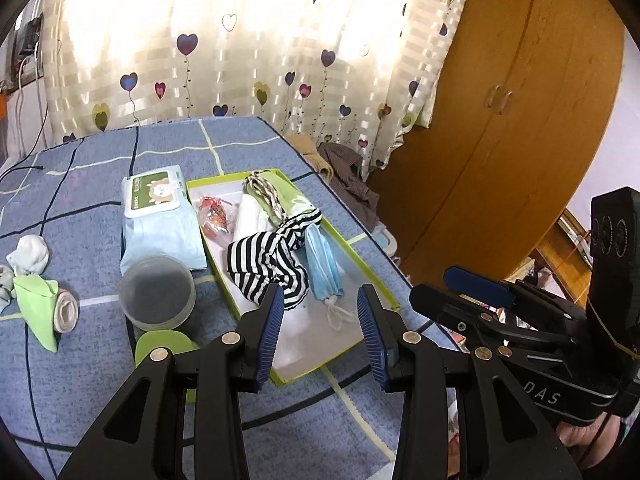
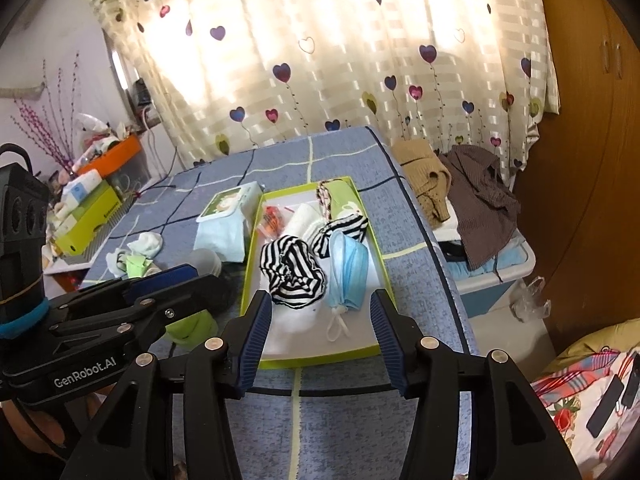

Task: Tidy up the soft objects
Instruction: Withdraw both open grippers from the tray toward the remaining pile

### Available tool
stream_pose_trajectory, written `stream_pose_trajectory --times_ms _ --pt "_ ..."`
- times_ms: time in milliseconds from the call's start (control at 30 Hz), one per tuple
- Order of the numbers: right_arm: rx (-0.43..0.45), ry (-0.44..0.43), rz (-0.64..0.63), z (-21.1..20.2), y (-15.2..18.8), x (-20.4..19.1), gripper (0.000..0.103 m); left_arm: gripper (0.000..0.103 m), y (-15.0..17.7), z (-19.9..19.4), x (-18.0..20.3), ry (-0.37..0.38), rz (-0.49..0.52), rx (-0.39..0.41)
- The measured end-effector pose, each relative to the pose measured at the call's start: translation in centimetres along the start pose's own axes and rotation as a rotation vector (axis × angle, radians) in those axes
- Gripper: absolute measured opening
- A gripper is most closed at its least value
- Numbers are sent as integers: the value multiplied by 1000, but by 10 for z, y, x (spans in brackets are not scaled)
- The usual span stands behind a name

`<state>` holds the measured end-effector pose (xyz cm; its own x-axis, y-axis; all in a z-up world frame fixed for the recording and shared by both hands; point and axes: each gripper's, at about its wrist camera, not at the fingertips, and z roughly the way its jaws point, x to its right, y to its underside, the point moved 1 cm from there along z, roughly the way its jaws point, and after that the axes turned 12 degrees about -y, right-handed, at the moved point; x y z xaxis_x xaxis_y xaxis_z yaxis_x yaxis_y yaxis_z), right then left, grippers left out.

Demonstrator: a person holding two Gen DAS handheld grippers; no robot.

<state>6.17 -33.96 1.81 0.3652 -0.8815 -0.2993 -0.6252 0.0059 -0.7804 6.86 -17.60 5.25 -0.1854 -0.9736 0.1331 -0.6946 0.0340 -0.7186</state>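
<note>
left hand-held gripper (image 1: pixel 320 312): jaws apart, nothing between the blue pads, hovering over the near end of the green-rimmed box (image 1: pixel 394 304). right hand-held gripper (image 2: pixel 320 316): jaws spread wide and empty, also above the box's near end; each gripper shows at the edge of the other's view. the box lies on a bed with a blue checked cover (image 1: pixel 100 380). inside, nearest the grippers, a blue face mask (image 1: pixel 322 264) lies along the right wall with its white ear loops trailing toward the near end. just left of it and touching, a bunched black-and-white striped cloth (image 1: pixel 264 268). farther in, a white folded cloth (image 1: pixel 250 220), a small red-and-clear packet (image 1: pixel 214 216) at the left wall, and a green cloth (image 1: pixel 290 202) with a patterned piece at the far end. outside the box on the left: a round clear lidded container (image 1: pixel 158 296) with a green item just in front of it, then a pack of wipes (image 1: pixel 156 216) alongside the box wall. well apart at far left, a loose heap of socks and a green cloth (image 1: pixel 34 296). beyond the bed, a heart-print curtain (image 1: pixel 240 40) and a wooden wardrobe (image 1: pixel 520 120).
</note>
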Motion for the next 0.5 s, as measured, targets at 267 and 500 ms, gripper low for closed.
stream_pose_trajectory --times_ms 267,500 --pt "8 -12 -28 -5 2 -14 52 40 5 -20 -11 12 -8 37" --pt "-7 -43 -67 6 -2 -35 53 40 11 -33 -38 -24 -56 57"
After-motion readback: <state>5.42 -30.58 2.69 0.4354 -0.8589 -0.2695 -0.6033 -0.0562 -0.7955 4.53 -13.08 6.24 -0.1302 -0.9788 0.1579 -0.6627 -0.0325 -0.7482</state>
